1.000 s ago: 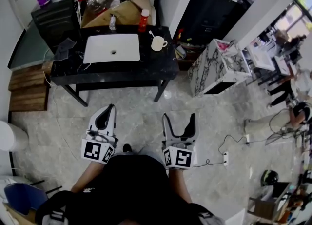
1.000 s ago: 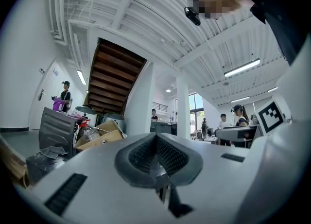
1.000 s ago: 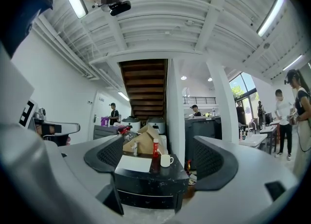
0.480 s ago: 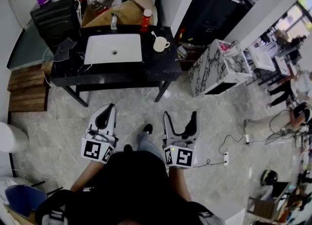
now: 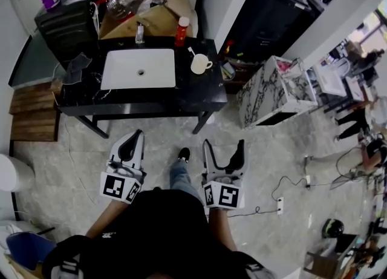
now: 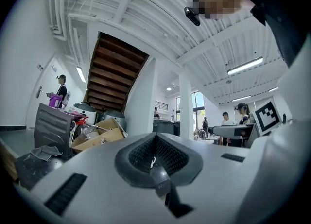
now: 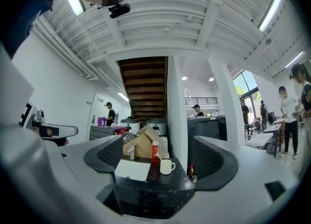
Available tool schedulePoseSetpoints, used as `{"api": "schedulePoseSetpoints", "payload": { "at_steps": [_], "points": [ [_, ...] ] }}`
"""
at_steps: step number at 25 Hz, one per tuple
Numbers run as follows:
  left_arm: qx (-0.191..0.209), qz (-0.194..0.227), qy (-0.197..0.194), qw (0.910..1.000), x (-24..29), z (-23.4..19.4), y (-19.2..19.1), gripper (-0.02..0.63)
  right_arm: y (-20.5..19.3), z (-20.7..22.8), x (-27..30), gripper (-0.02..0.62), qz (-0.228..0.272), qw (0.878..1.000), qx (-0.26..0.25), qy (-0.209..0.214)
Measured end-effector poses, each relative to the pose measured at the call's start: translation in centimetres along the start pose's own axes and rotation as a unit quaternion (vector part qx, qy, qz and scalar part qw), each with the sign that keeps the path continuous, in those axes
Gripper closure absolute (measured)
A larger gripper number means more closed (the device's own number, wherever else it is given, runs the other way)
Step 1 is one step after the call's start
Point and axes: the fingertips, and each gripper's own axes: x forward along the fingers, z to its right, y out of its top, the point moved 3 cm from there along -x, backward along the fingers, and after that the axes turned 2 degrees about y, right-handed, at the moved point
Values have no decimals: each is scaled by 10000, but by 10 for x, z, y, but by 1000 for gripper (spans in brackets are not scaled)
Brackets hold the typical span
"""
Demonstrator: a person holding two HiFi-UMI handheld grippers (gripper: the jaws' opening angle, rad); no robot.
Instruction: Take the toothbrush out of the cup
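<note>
A cream cup stands on the right part of a black table, with a white toothbrush leaning out of it. In the right gripper view the cup and toothbrush show far off between the jaws. Both grippers hang over the floor, well short of the table. My left gripper is shut with nothing in it; in its own view the left gripper has its jaws pressed together. My right gripper is open and empty, as the right gripper also appears in its own view.
A white sink basin is set in the table, with a faucet and a red bottle behind it. A cardboard box stands beyond. A marble-patterned cabinet is at the right, wooden pallets at the left, a power strip on the floor.
The person has stepped towards the table, which now sits lower in the head view; a foot shows between the grippers. Both grippers keep their pose and jaw state.
</note>
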Motion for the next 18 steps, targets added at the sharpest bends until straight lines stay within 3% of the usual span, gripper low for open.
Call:
{"api": "schedulePoseSetpoints", "payload": {
  "at_steps": [12, 18],
  "points": [
    [61, 4, 95, 9999, 141, -3, -3, 603, -4, 72, 123, 160, -10, 9997, 99, 238],
    [85, -6, 319, 9995, 208, 2, 0, 603, 0, 116, 183, 160, -45, 9988, 129, 468]
  ]
}}
